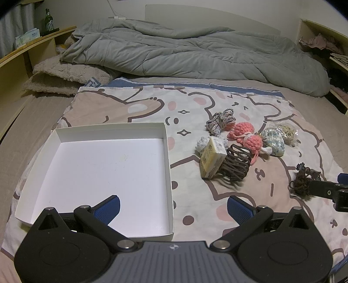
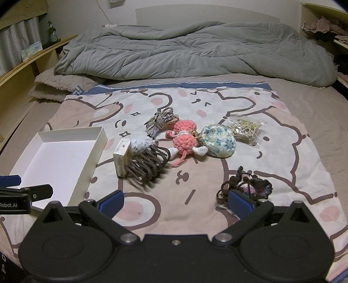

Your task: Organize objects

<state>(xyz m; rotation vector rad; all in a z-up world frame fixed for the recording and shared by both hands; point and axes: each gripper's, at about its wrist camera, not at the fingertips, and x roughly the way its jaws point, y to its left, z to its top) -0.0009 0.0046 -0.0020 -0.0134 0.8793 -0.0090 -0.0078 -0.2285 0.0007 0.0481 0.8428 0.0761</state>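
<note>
An empty white box lid (image 1: 166,152) (image 2: 99,139) lies on the cartoon-print sheet, at the left. My left gripper (image 1: 173,208) hangs open over its near right corner. To the right lies a cluster: a yellow soap box (image 1: 212,160) (image 2: 121,160), a brown wire holder (image 1: 236,166) (image 2: 148,165), a pink crochet doll (image 1: 245,136) (image 2: 183,139), a floral pouch (image 2: 219,141), a grey rope bundle (image 2: 159,122) and a bag of rubber bands (image 2: 245,128). My right gripper (image 2: 176,202) stands open, its right finger just short of a dark brown yarn piece (image 2: 250,185) (image 1: 302,181).
A rumpled grey duvet (image 1: 184,50) fills the far half of the bed. A beige fuzzy blanket (image 1: 63,76) lies at the far left. Wooden shelves (image 1: 26,56) flank the bed, with a green bottle (image 1: 49,20) on the left one and clothes (image 1: 317,42) on the right.
</note>
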